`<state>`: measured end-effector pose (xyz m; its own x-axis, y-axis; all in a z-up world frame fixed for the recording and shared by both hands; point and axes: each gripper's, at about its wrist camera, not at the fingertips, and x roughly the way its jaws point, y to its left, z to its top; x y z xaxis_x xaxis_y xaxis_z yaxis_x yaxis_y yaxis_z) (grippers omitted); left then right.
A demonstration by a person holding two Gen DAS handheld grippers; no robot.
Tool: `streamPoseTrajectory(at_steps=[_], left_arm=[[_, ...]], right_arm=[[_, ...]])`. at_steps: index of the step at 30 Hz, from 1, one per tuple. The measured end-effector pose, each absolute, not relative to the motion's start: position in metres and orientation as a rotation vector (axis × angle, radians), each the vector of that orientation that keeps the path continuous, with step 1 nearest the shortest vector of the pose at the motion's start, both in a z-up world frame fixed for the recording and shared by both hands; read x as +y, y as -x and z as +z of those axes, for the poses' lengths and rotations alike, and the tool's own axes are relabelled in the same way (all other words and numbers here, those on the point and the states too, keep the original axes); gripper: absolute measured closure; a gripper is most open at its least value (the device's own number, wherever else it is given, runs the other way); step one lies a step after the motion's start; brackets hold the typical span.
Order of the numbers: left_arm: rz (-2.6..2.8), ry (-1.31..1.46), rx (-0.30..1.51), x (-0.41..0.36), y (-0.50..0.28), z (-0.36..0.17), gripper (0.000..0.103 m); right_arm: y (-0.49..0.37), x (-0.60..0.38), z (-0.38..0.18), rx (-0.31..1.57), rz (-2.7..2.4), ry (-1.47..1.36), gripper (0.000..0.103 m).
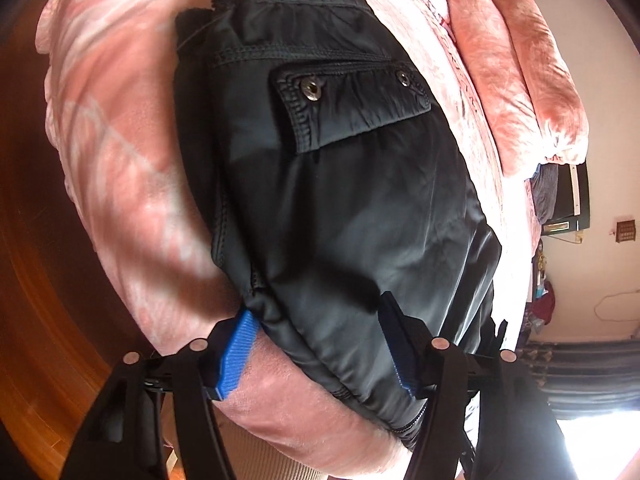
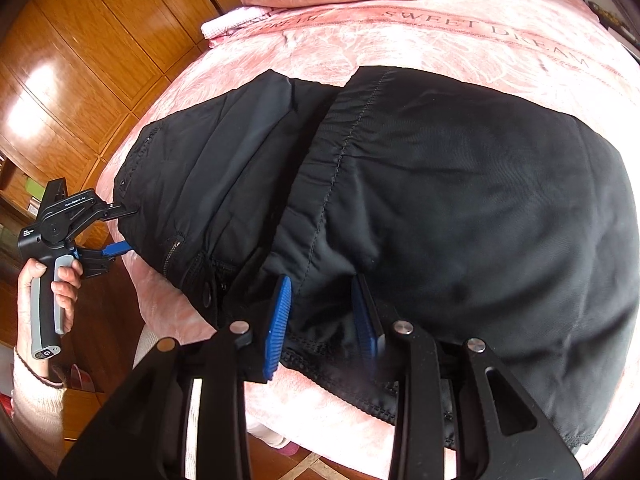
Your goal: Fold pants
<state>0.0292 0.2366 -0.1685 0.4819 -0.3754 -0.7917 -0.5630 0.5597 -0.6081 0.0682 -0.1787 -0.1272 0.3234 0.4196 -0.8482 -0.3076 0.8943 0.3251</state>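
Black pants point(image 2: 420, 208) lie across the pink bed point(image 2: 460, 40), filling the centre of both views. The left gripper point(image 1: 320, 344), low in its frame, has its jaws spread wide around the pants' near edge by the flap pocket point(image 1: 352, 104). The right gripper point(image 2: 322, 320) likewise straddles a fabric fold, jaws apart.

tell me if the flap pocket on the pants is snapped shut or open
Shut, it seems: the flap pocket lies flat against the black pants, both metal snaps showing on its face. Whether they are truly fastened cannot be told.
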Motion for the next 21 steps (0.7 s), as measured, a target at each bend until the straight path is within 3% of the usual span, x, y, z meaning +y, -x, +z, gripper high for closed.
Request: streamPoseTrajectory(at_steps=[4,19,21], left_arm=[[0.127,1.075,1.052,0.243,-0.028,-0.169,0.056],[0.151,1.183,0.97,0.251,-0.045,-0.188,0.056],[0.168,1.145,0.971,0.248,-0.045,-0.184,0.065]], right_arm=[[-0.069,-0.18,-0.129,1.148,0.479,-0.115,0.07],[-0.069,-0.179,-0.133,1.151,0.478,-0.112,0.069],[-0.069,-0.18,-0.133,1.149,0.479,-0.114,0.069]])
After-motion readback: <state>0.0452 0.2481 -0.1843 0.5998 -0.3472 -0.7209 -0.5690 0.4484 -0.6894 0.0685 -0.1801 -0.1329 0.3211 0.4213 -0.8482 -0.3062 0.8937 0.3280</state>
